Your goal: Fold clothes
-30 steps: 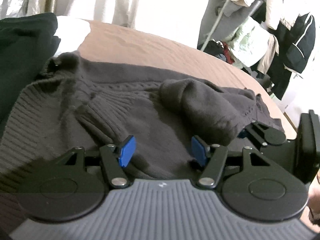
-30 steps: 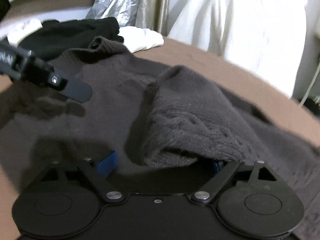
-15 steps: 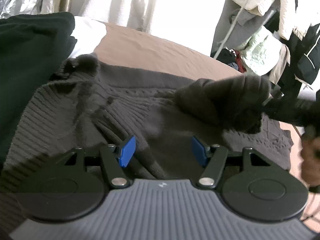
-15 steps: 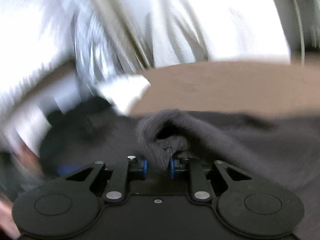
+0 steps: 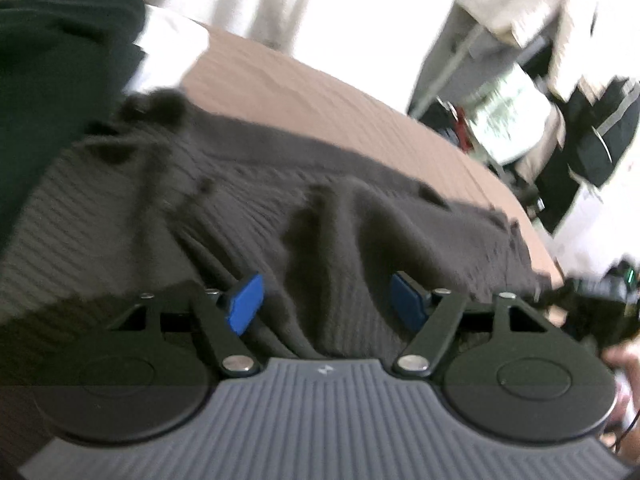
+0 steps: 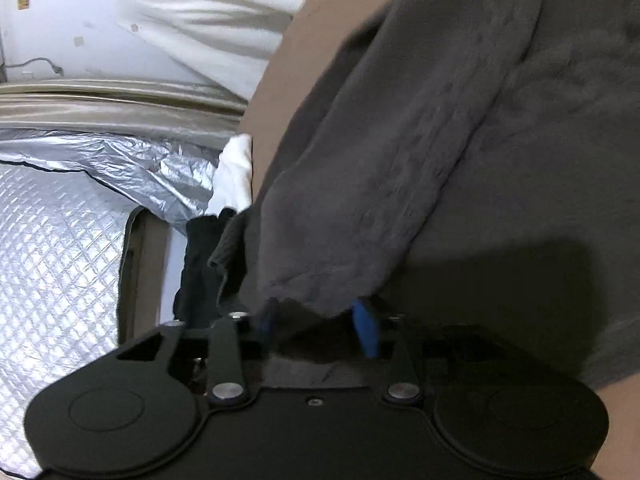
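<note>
Dark-brown knit sweater [image 5: 248, 216]: my right gripper [image 6: 316, 322], jaws just widening, straddles its sleeve [image 6: 360, 184] to fold it; left gripper [image 5: 324, 304] gapes, empty.

Ahead of the tongs, a dark brown ribbed-knit sweater [image 5: 248, 216], soft and matt, on a smooth tan cloth bedspread [image 5: 320, 100]. To the left of the right tongs, crinkled shiny quilted silver foil [image 6: 60, 240]. Matt blue pads [image 5: 245, 303] on black plastic fingers.

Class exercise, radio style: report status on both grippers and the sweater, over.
Left gripper open over the brown sweater. Right gripper just opening, sleeve end between its jaws. Black garment beside sweater's collar.
</note>
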A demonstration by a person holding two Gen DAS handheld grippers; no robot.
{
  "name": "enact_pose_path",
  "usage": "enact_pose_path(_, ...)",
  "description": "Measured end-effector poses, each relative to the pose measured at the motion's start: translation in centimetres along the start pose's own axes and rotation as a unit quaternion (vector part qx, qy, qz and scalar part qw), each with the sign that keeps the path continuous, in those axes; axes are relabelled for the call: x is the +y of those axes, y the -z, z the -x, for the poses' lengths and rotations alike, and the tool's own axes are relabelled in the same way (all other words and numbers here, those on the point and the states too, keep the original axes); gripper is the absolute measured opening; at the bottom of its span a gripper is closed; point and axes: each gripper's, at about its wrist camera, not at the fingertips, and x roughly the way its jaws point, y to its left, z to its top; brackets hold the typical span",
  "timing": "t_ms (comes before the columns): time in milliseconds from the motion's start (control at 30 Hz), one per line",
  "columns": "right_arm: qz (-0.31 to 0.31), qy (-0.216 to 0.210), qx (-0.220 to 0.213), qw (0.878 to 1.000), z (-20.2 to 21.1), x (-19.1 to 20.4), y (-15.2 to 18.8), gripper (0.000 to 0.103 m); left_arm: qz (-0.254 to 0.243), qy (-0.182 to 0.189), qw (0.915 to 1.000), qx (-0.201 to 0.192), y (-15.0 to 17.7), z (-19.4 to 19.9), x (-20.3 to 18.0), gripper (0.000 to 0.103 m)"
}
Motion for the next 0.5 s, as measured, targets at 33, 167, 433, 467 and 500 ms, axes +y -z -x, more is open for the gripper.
enact_pose_path(33, 0.016, 0.009, -0.014, 1.000, 0.8, 0.3, -0.2, 0.052, -0.009, 0.003, 0.9999, 0.010, 0.2, -0.7, -0.4, 0.078)
enact_pose_path(167, 0.071, 0.081, -0.093, 0.990, 4.6, 1.3, -2.3, 0.066, -0.057, -0.007, 0.9978, 0.032, 1.1, -3.7, -2.1, 0.077)
enact_pose_path(433, 0.094, 0.234, -0.191, 0.949, 7.9, -1.8, -10.5, 0.069, -0.070, 0.058, 0.9959, -0.004, -1.0, 1.0, -4.2, 0.009)
enact_pose_path(467, 0.075, 0.229, -0.193, 0.951, 8.0, -2.4, -11.7, 0.069, -0.060, 0.076, 0.9953, -0.008, -1.2, 2.7, -4.2, 0.009)
enact_pose_path(500, 0.061, 0.224, -0.199, 0.952, 8.2, -2.6, -12.6, 0.069, -0.049, 0.088, 0.9949, 0.001, -1.2, 4.0, -4.0, 0.009)
